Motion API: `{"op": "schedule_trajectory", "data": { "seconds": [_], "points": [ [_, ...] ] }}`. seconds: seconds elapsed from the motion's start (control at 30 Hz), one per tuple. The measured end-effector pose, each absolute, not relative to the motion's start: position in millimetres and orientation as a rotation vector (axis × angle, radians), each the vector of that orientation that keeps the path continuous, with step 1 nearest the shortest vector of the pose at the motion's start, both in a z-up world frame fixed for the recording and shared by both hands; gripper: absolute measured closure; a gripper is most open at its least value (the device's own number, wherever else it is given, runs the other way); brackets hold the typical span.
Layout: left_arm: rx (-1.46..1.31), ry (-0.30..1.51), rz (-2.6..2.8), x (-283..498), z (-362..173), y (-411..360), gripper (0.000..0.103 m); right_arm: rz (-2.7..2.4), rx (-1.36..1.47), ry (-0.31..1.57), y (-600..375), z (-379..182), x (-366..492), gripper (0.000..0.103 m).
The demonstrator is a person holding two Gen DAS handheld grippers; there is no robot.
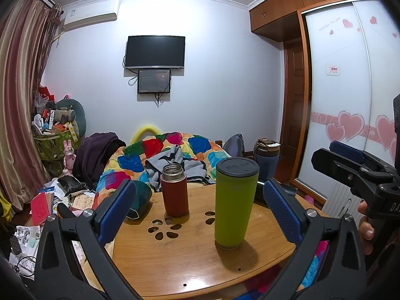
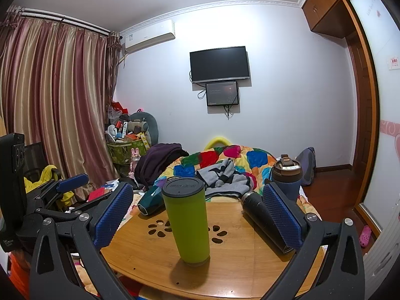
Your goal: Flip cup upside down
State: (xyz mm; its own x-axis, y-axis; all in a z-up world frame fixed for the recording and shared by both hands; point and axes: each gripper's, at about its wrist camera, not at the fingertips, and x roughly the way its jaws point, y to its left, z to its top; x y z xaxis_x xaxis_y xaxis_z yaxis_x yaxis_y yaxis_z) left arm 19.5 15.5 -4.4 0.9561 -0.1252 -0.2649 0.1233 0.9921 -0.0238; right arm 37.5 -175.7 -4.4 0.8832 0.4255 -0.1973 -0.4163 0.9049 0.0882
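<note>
The green cup (image 2: 186, 221) stands on the wooden bench (image 2: 232, 262) between the wide-open, empty right gripper (image 2: 197, 218), so the grab comes next: move closer, squeeze, then turn it over.

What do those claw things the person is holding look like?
Both the left gripper and right gripper are matte black plastic frames with silver bolts at the joints. Each has two fingers faced with blue textured pads. No cables or sleeves show.
</note>
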Motion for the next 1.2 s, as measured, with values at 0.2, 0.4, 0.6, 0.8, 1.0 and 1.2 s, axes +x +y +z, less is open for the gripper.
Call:
{"op": "schedule_trajectory", "data": {
  "seconds": [0.2, 0.4, 0.6, 0.8, 1.0, 1.2],
  "points": [
    [-0.007, 0.269, -0.125, 19.1, -4.1, 15.2, 0.000, 0.438, 0.043, 0.216, -175.7, -4.6, 37.6, 0.000],
    [-0.007, 0.269, -0.125, 18.8, -4.4, 15.3, 0.000, 0.439, 0.043, 0.216, -175.7, -4.7, 37.2, 0.000],
    [-0.008, 0.268, -0.130, 18.6, -3.3, 13.8, 0.000, 0.438, 0.044, 0.216, -175.6, -4.7, 37.5, 0.000],
    [-0.004, 0.249, -0.137, 15.3, 0.2, 9.3, 0.000, 0.439, 0.046, 0.219, -175.2, -5.3, 37.2, 0.000],
    [-0.001, 0.245, -0.129, 14.7, 0.5, 7.5, 0.000, 0.439, 0.046, 0.221, -175.1, -4.9, 37.0, 0.000],
    [-0.006, 0.271, -0.136, 19.2, -2.1, 7.4, 0.000, 0.442, 0.048, 0.229, -173.1, -9.9, 34.5, 0.000]
  ]
}}
